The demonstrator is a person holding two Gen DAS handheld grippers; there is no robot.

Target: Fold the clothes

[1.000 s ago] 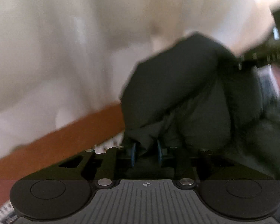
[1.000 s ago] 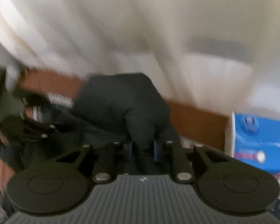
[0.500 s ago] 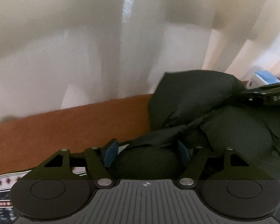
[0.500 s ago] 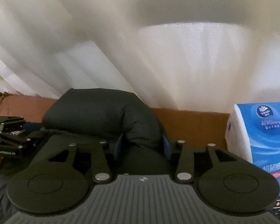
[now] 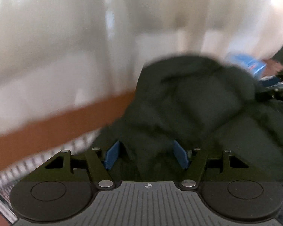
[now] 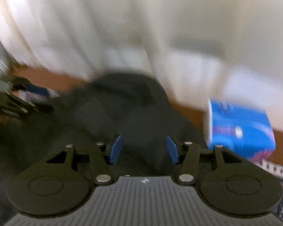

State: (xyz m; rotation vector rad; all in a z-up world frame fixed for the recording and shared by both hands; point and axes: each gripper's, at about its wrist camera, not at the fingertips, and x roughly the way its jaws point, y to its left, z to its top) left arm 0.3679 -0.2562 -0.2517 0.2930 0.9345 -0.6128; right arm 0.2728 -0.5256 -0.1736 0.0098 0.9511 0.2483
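Observation:
A dark green-black garment (image 5: 194, 101) lies bunched in a mound on the table; it also shows in the right wrist view (image 6: 118, 109). My left gripper (image 5: 146, 153) is open, its blue pads (image 5: 112, 154) spread apart with the cloth lying between them. My right gripper (image 6: 144, 148) is open too, its blue pads (image 6: 116, 148) apart over the garment's near edge. The right gripper shows at the far right of the left wrist view (image 5: 277, 88); the left gripper shows at the far left of the right wrist view (image 6: 11, 101). Both views are motion-blurred.
A blue tissue box (image 6: 239, 130) stands right of the garment, also in the left wrist view (image 5: 249, 66). A brown wooden rail (image 5: 52, 126) runs behind the table under white curtains (image 6: 141, 28). A patterned tablecloth (image 6: 277, 171) covers the table.
Both grippers went from shut on the garment to open and let it go. The garment dropped into a mound and both cameras are still moving.

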